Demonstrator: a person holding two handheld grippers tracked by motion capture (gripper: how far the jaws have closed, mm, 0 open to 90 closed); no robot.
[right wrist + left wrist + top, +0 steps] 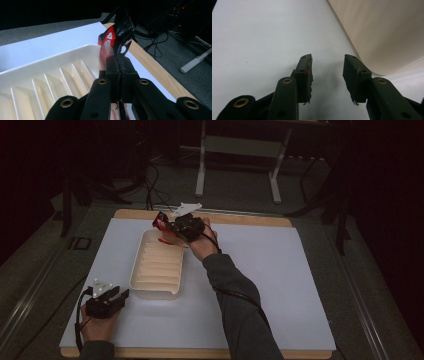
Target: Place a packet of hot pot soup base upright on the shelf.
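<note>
The right gripper (117, 67) pinches a thin red-and-black plastic packet (113, 41) by its lower edge, over the far end of the white ribbed plastic tray (156, 265). The packet looks light, crinkly and floppy, so an edge pinch suits it. The left gripper (327, 75) rests spread on the table (280, 285), near-left of the tray.

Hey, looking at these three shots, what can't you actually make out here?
- Red and black packet: its print is unreadable in the right gripper view; the right gripper covers its lower part. In the high view it is too small.
- White tray: cut off by the frame edge in the left gripper view, inside hidden.
- Room beyond the table: too dark in the high view.
</note>
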